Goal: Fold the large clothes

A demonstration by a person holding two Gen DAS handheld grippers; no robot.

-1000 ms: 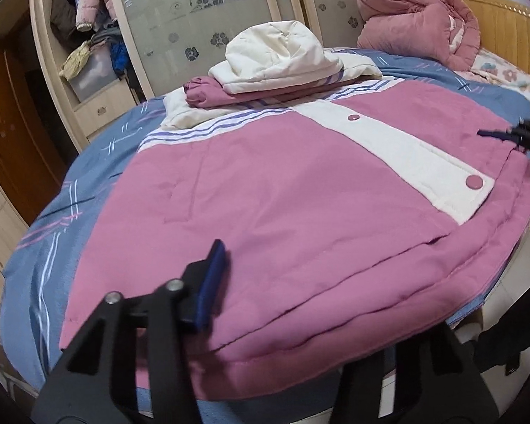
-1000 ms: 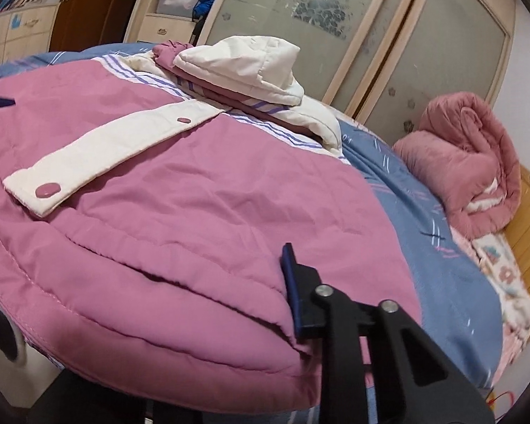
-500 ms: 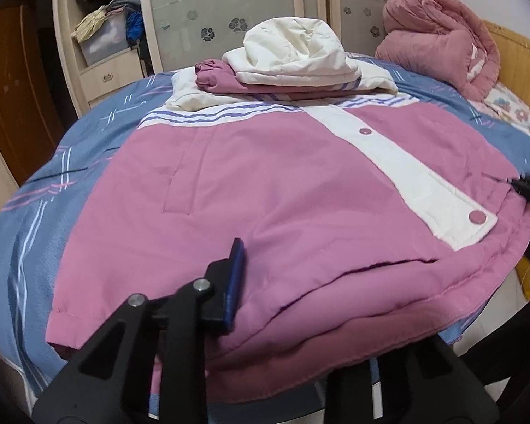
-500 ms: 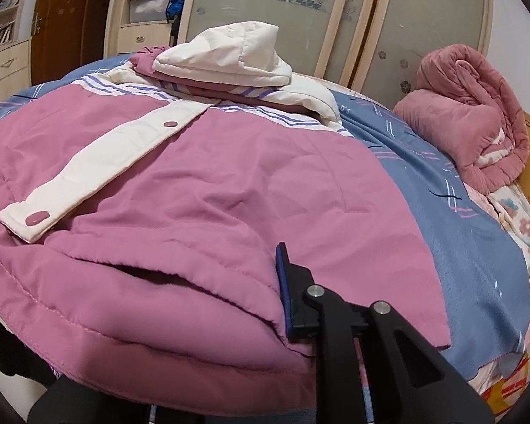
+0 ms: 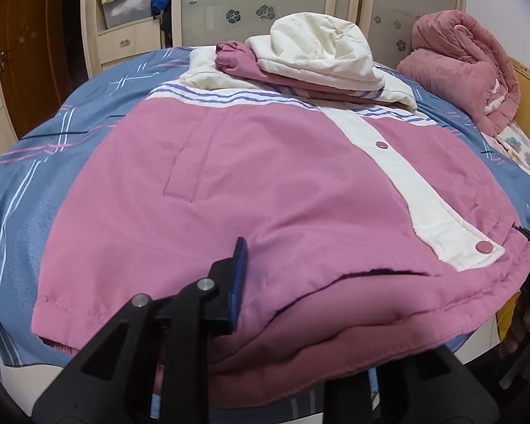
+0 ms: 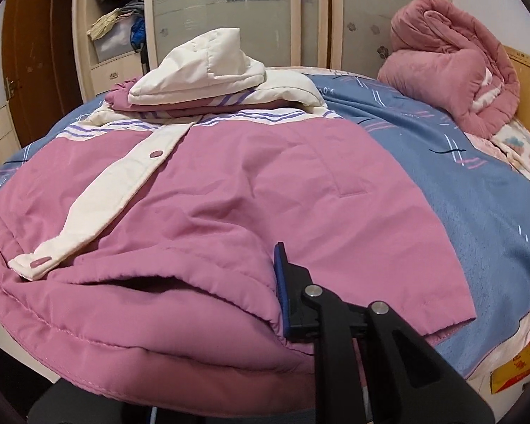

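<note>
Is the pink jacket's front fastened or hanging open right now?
Partly open. The pink jacket shows two snaps on its cream placket, but the hem gapes darkly below.

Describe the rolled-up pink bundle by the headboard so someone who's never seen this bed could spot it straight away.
Start at the bed with the blue striped sheet and look to its far end, beside the wooden headboard. There sits the pink quilted bundle, rolled into a tall lump. Unlike the flat pink jacket with its cream button strip, it is all pink, bunched and thick.
</note>
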